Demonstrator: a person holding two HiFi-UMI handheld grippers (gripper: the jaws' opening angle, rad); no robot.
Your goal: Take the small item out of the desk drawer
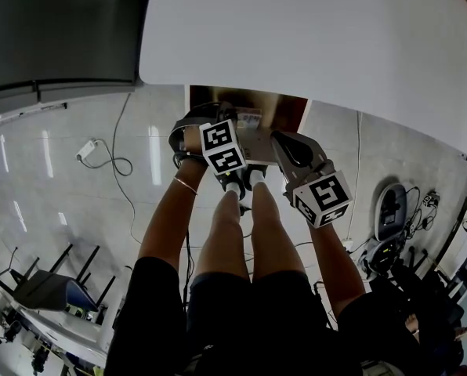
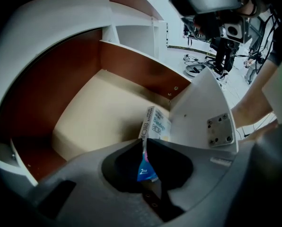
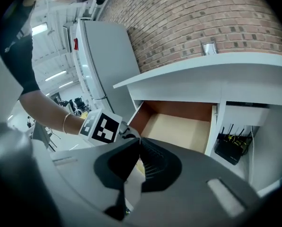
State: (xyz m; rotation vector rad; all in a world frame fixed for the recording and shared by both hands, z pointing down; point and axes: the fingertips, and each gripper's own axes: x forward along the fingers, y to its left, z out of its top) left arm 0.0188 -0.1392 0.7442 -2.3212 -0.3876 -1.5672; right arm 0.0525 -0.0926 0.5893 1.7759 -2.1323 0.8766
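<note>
A drawer (image 2: 103,112) with brown walls and a pale bottom stands pulled out under the white desk (image 1: 312,37). My left gripper (image 2: 144,140) is shut on a small white and blue bandage packet (image 2: 155,124), which hangs just above the drawer's white front panel (image 2: 202,108). The packet's lower end sits between the jaws. The rest of the drawer bottom shows bare. My right gripper (image 3: 139,139) hangs in front of the drawer (image 3: 179,126), to the right of the left gripper's marker cube (image 3: 102,126). Its tips meet with nothing between them.
A black router (image 3: 231,148) with antennas sits in the compartment right of the drawer. A grey cabinet (image 3: 103,65) stands left of the desk, against a brick wall (image 3: 202,18). My legs (image 1: 241,233) are below the drawer. A cable (image 1: 100,155) and floor devices (image 1: 390,210) lie alongside.
</note>
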